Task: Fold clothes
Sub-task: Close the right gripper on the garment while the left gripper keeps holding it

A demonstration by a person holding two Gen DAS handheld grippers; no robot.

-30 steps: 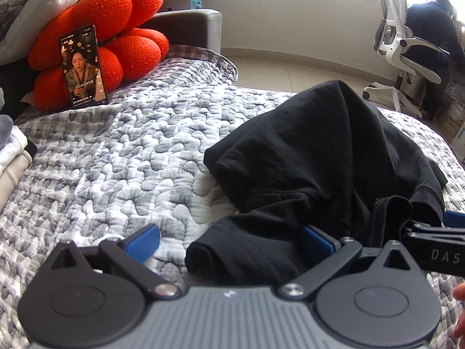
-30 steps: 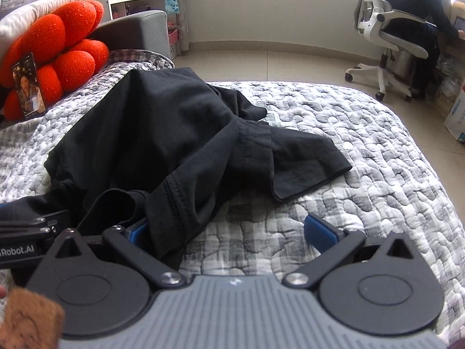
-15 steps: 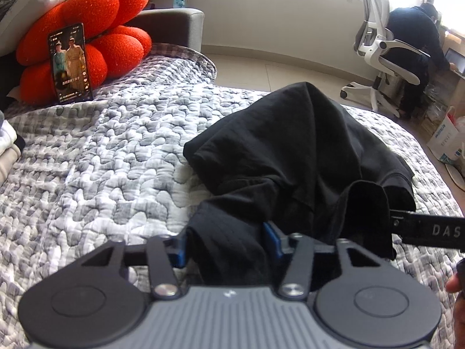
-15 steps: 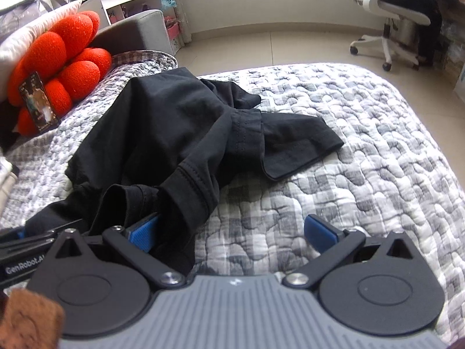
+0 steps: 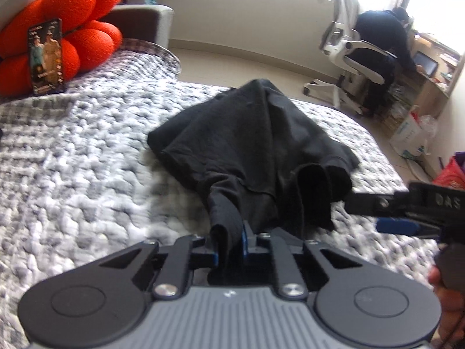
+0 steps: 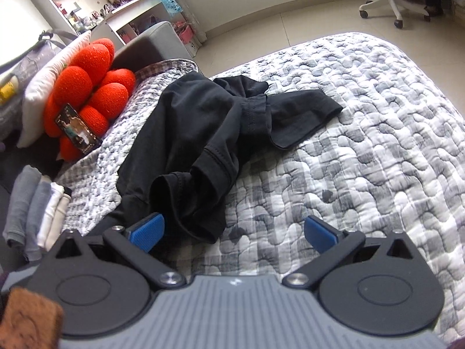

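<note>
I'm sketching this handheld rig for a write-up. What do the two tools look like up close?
Both look alike. The left tool and the right tool each have a ribbed grey body, two round black discs, black linkage arms with silver rivets, and blue textured pads. The left wrist view shows white lettering on the side of the right tool, too blurred to read in full. No cables or sleeves are visible.

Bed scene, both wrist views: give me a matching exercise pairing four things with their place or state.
Things:
1. left gripper
2. right gripper
3. black garment
4. phone

States:
A. propped against the orange cushion
B. open, jaws wide apart
C. crumpled on the quilt, one edge pinched
D. shut on a fold of cloth, jaws having just been closing

Pairs: 1-D, 2-B, 3-C, 4-A
</note>
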